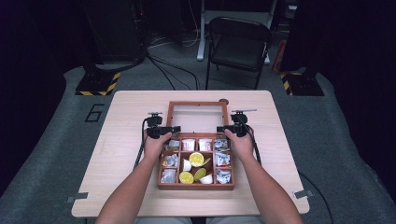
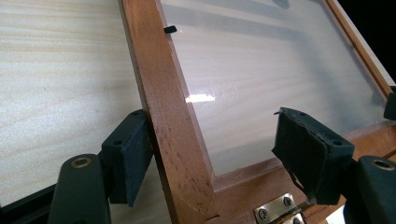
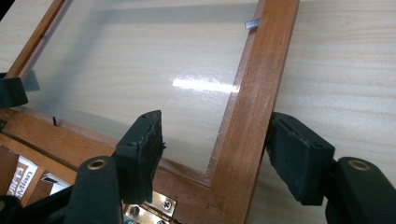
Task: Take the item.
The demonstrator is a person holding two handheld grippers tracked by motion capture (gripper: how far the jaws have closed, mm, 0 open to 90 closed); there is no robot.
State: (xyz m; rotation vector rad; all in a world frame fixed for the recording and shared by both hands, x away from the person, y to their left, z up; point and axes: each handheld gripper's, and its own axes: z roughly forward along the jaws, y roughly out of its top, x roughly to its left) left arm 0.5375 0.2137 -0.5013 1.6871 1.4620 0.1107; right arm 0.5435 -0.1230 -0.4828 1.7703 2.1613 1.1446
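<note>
A wooden compartment box (image 1: 196, 186) sits mid-table, holding yellow-lidded pods (image 1: 196, 159), white cups and foil packets (image 1: 170, 161). Its glass-paned lid (image 1: 197, 116) lies open behind it, and I cannot tell if it rests flat. My left gripper (image 1: 164, 130) is at the lid's left rail by the hinge. In the left gripper view the gripper (image 2: 215, 121) straddles that rail (image 2: 163, 93), one pad against the outer side, the other apart over the glass. My right gripper (image 1: 231, 129) (image 3: 215, 120) straddles the right rail (image 3: 254, 93) the same way, open.
The light wooden table (image 1: 126, 140) has bare room on both sides of the box. Brass hinges (image 2: 275, 210) (image 3: 154, 207) join lid and box. Beyond the table stands a black folding chair (image 1: 238, 44), with cables on the grey floor.
</note>
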